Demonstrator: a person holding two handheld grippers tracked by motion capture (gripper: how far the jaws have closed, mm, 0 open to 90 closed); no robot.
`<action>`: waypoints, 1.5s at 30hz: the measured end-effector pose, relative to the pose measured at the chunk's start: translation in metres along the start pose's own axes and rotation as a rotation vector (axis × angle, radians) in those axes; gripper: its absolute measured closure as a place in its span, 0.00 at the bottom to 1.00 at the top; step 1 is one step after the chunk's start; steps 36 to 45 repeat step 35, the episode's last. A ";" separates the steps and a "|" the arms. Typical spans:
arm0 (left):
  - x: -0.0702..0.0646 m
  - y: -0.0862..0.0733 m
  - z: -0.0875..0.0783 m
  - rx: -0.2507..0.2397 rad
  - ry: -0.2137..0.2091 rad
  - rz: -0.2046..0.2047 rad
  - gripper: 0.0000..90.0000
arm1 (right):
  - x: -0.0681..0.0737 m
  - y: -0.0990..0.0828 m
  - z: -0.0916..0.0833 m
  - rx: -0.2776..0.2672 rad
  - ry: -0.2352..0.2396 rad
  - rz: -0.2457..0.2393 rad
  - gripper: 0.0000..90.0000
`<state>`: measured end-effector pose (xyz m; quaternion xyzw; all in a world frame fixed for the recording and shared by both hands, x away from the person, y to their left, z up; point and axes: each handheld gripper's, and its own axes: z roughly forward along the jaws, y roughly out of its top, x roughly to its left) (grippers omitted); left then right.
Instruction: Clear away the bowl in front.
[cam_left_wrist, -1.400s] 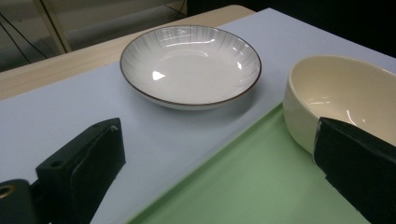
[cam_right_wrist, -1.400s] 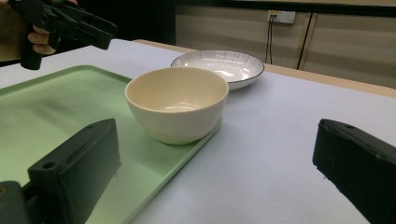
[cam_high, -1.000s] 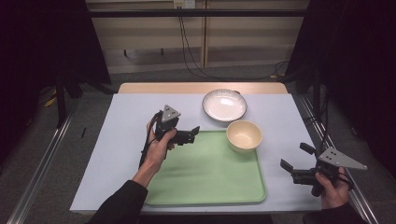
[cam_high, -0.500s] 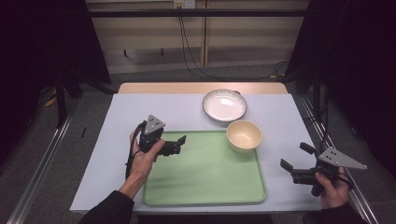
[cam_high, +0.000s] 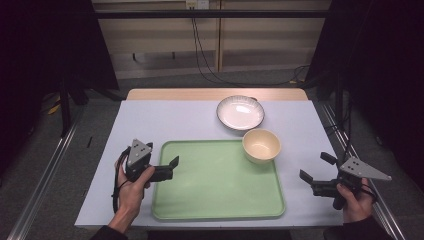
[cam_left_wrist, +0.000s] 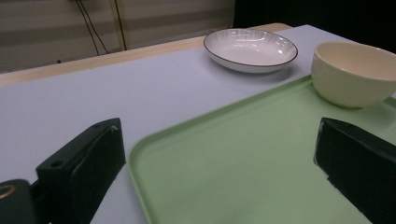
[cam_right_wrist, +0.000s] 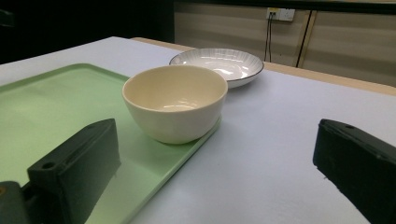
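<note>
Right now both grippers are empty with jaws spread wide. The left gripper (cam_high: 169, 169) sits at the left edge of the green tray (cam_high: 215, 195), one jaw over the tray and one over the table outside the rim, as its own view shows. The right gripper (cam_high: 314, 174) hovers over the bare table (cam_high: 165, 120) to the right of the tray, pointed at the cream bowl (cam_high: 261, 145). That bowl stands upright in the tray's far right corner, very close to or on the raised rim; I cannot tell which. The white plate (cam_high: 240, 112) lies on the table just behind it, near but apparently not touching. Risks, as I judge them: if the left gripper clamps the tray rim and lifts or drags from one side only, the tray could tilt and the bowl could slide or tip off its corner. A shove toward the back could knock the bowl into the plate. If the right gripper goes for the bowl, its smooth rounded wall could slip out of the jaws, and a low approach may catch the tray rim first.
</note>
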<state>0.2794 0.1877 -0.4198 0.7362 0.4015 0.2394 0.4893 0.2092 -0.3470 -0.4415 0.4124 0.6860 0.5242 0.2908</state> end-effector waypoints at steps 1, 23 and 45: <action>0.002 -0.003 -0.002 0.009 -0.002 0.001 0.02 | 0.000 0.000 0.000 0.001 0.000 -0.001 0.00; 0.017 -0.043 -0.064 -0.047 0.090 -0.029 0.01 | 0.001 0.000 0.001 0.004 0.003 -0.001 0.00; 0.013 -0.041 -0.058 -0.098 0.065 -0.086 0.02 | -0.003 -0.004 0.004 0.046 -0.001 0.018 0.00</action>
